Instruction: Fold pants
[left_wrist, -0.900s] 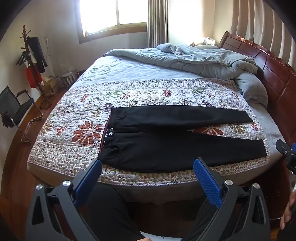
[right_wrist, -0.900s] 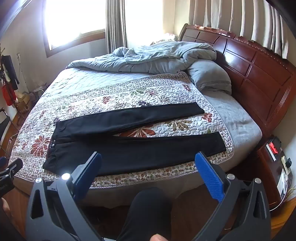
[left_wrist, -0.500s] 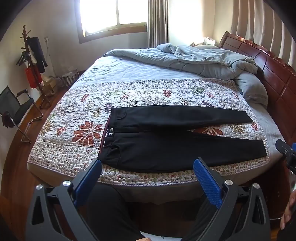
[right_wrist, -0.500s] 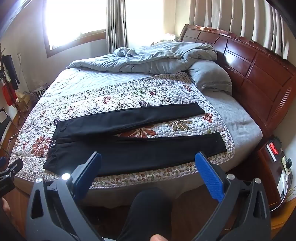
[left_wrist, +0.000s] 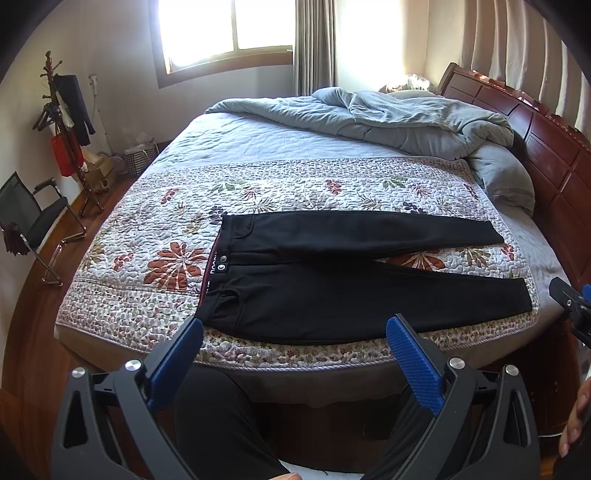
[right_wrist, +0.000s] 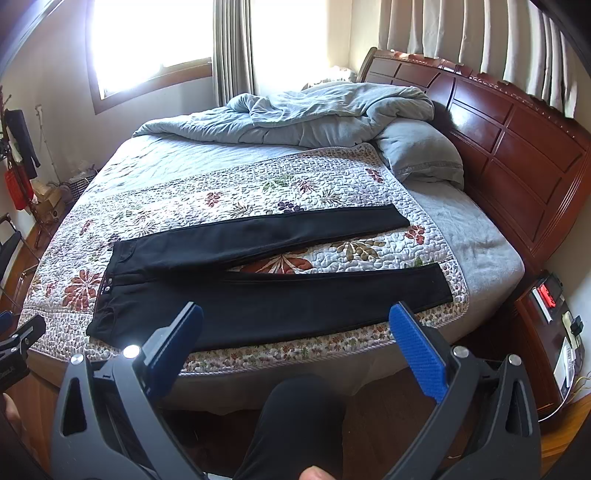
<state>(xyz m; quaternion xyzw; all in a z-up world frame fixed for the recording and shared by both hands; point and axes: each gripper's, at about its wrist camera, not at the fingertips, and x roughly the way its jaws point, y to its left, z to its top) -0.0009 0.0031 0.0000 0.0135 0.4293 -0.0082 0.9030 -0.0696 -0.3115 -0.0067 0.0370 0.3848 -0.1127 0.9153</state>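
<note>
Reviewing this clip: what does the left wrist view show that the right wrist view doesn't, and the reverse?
Only the left wrist view shows the whole coat rack, the black chair and the open left gripper.

Only the right wrist view shows the nightstand with its red display, and the open right gripper.

Both show the black pants lying flat, legs spread, on the floral quilt, plus the grey duvet.
</note>
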